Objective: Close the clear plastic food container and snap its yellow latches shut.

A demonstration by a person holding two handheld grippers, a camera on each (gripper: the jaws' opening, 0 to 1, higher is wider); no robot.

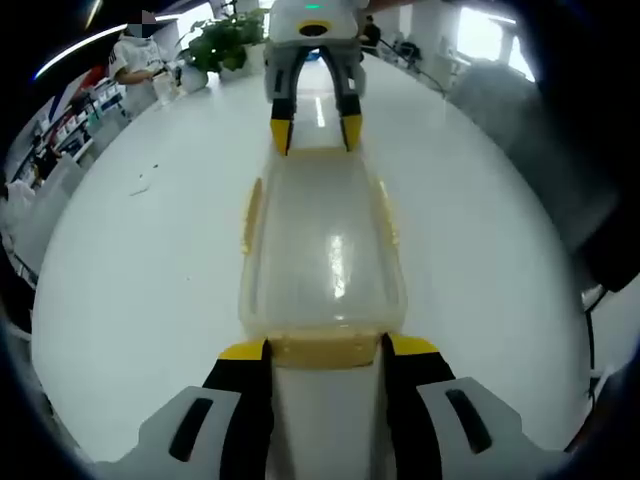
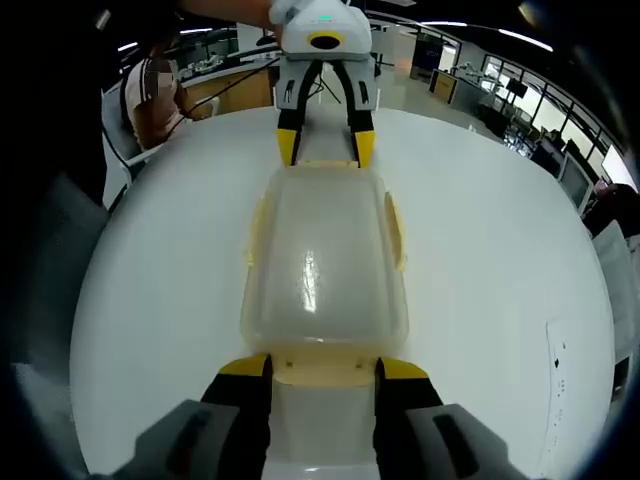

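Note:
A clear plastic container [image 1: 325, 250] stands on the white table [image 1: 150, 300] with its lid on. A yellow latch runs along each long side [image 1: 250, 215] and one sits on each end. My left gripper [image 1: 328, 350] is open at the near end, its yellow-tipped jaws flanking the end latch [image 1: 320, 352]. At the far end my right gripper [image 1: 316, 133] is open too, tips down at the container's rim. In the right gripper view the same container [image 2: 320, 260] lies between my right gripper [image 2: 322, 368], which flanks the near end latch [image 2: 322, 372], and the left gripper [image 2: 325, 145].
A potted plant [image 1: 225, 40] and a standing person [image 1: 135, 60] are at the table's far edge. Small scraps [image 1: 140, 185] lie to the left. A seated person [image 2: 150, 95] is beyond the table, and a small printed slip [image 2: 560, 370] lies to the right.

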